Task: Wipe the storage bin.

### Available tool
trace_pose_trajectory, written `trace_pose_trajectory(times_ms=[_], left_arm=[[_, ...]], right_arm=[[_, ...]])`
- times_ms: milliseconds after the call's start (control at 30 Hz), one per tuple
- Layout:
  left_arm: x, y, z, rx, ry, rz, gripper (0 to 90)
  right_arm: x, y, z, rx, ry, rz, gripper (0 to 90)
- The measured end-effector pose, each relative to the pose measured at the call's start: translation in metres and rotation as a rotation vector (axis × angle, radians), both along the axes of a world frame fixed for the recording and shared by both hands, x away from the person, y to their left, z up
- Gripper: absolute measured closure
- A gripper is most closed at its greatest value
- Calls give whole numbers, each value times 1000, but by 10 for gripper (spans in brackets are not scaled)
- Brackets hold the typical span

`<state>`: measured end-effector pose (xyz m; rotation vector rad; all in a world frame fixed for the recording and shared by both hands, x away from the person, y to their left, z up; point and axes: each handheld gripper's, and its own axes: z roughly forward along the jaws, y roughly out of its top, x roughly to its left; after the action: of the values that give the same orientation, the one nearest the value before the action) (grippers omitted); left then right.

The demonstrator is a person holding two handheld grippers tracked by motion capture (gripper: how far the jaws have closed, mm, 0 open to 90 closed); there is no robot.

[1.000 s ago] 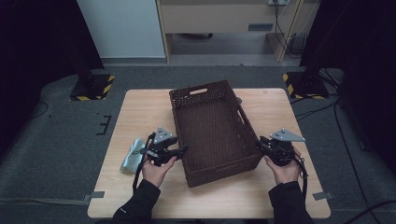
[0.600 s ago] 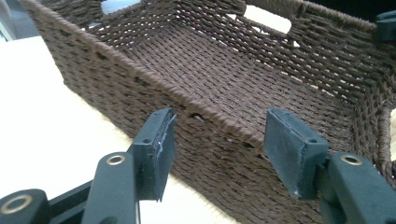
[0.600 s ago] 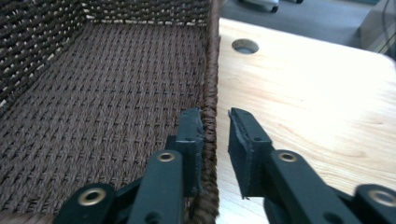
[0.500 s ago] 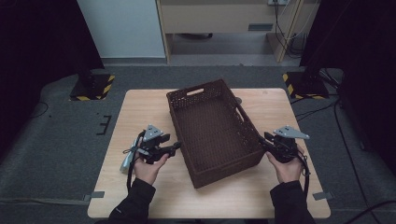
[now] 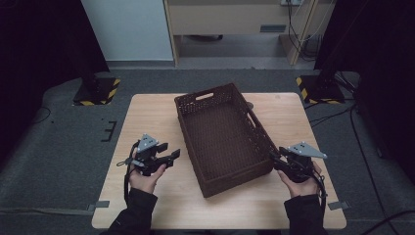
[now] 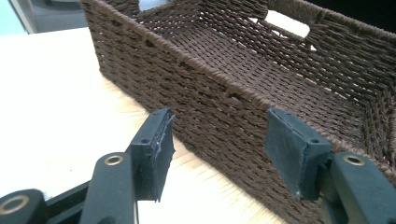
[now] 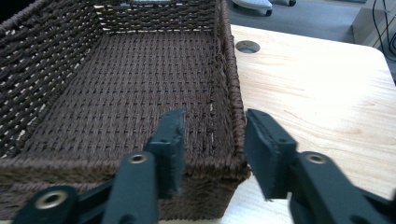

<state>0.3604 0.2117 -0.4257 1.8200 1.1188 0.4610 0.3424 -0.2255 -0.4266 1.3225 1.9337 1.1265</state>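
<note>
From the high view we see the brown woven basket [image 5: 222, 137] lying askew on the wooden table [image 5: 147, 112], between our two tongs. The left gripper [image 5: 172, 157] hangs just off its long left wall, jaws apart and empty, pointing at the wicker. The right gripper [image 5: 275, 160] sits at the basket's near right corner, close against the rim.

Now the left gripper view: the left gripper [image 6: 215, 140] has its jaws spread wide, nothing between them, and the basket [image 6: 224, 88] wall stands just ahead of the tips, not touched.

Over to the right gripper view: the right gripper [image 7: 212, 140] straddles the basket [image 7: 116, 79] corner, one jaw inside the wall, the other outside over the table [image 7: 317, 88]. Those jaws have just been opening, the rim sits between them, and the pads are clear of the weave.
</note>
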Motion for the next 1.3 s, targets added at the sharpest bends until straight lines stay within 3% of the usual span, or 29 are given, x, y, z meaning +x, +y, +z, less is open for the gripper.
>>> trace_pose_trajectory(times_ms=[100,333,600,700,800,933,1067,1300], left_arm=[[1,3,-3,-3,13,9,405],[2,2,-6,7,21,3,399],[4,5,-5,3,19,12,397],[4,5,-5,1,20,14,396],[5,5,-6,2,21,12,395],[6,8,-5,-2,21,19,387],[6,12,-4,-8,18,29,385],[6,12,-4,-5,16,29,382]], right_arm=[[-2,0,0,-1,18,1,688],[1,1,-5,-25,15,-18,775],[11,-6,-8,-40,-11,-36,790],[16,-10,-8,-30,-13,-51,769],[19,-10,-8,-5,-3,-52,680],[12,-8,-3,5,-13,-42,608],[4,-8,-2,9,5,-66,568],[7,-4,-7,18,16,-95,535]])
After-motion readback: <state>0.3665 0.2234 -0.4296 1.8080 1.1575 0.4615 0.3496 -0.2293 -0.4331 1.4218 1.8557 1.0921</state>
